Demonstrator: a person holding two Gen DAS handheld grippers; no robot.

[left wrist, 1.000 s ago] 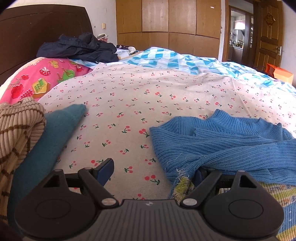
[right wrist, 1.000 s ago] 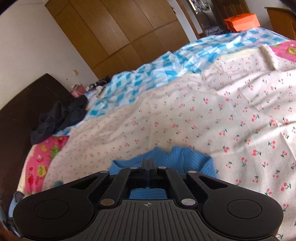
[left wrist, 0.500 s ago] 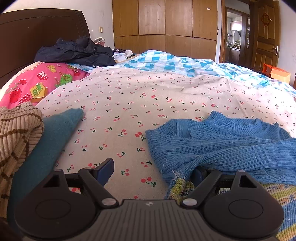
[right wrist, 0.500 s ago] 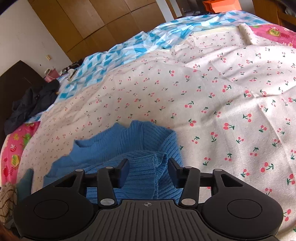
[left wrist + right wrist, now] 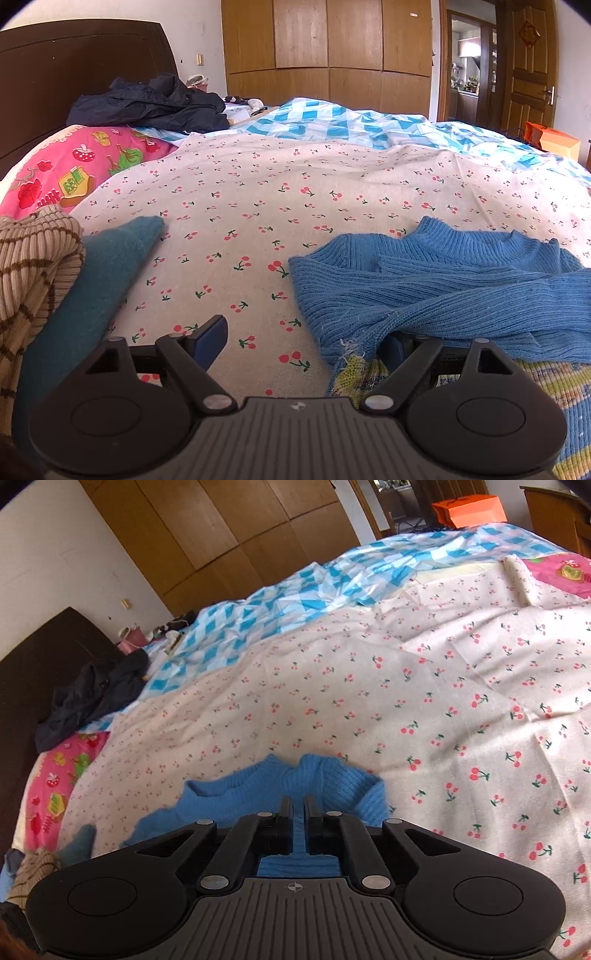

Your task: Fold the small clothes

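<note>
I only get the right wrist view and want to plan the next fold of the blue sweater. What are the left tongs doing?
Observer: The left tongs are wide open and grip nothing.
Operator: Are they near the sweater?
Observer: Yes. One finger is tucked under the near edge of the blue sweater; the other is over the bare cherry-print sheet.
Operator: Is anything beneath the sweater?
Observer: A multicoloured striped knit shows from under its near edge.
</note>
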